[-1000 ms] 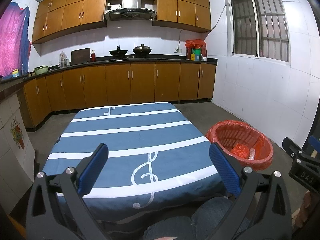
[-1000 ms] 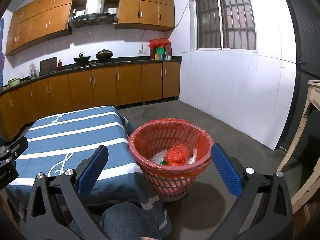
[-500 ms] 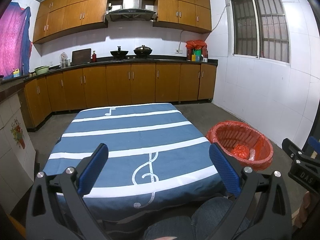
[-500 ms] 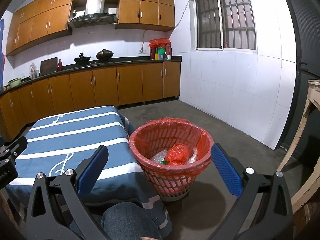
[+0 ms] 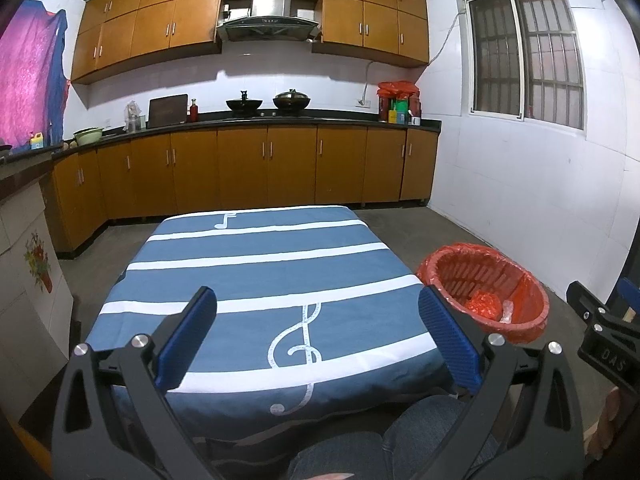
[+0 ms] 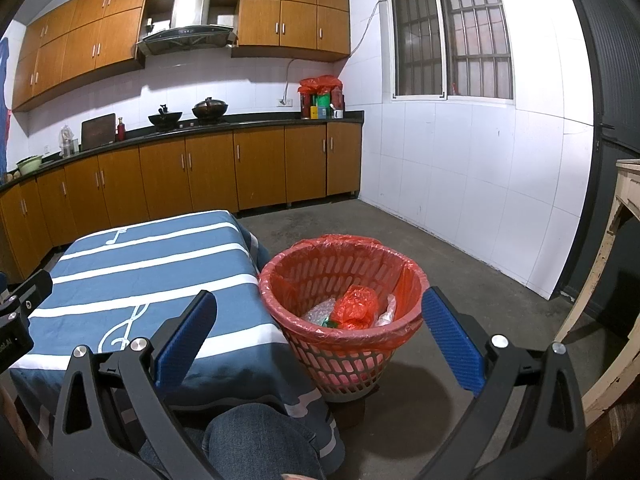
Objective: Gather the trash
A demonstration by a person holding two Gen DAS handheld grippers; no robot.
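Note:
A pink basket lined with a red bag (image 6: 400,276) stands on the floor right of the table; it also shows in the left wrist view (image 5: 532,292). Inside lie a crumpled red bag (image 6: 356,306), bubble wrap (image 6: 318,312) and clear plastic (image 6: 386,312). My left gripper (image 5: 316,340) is open and empty above the near edge of the table with the blue striped cloth (image 5: 256,264). My right gripper (image 6: 318,340) is open and empty, held in front of the basket. No trash shows on the cloth.
Wooden cabinets and a dark counter (image 5: 280,114) with woks run along the back wall. A pale wooden table (image 6: 616,248) stands at the right. My knees (image 6: 256,436) are under the near table edge. A tiled unit (image 5: 24,264) is at the left.

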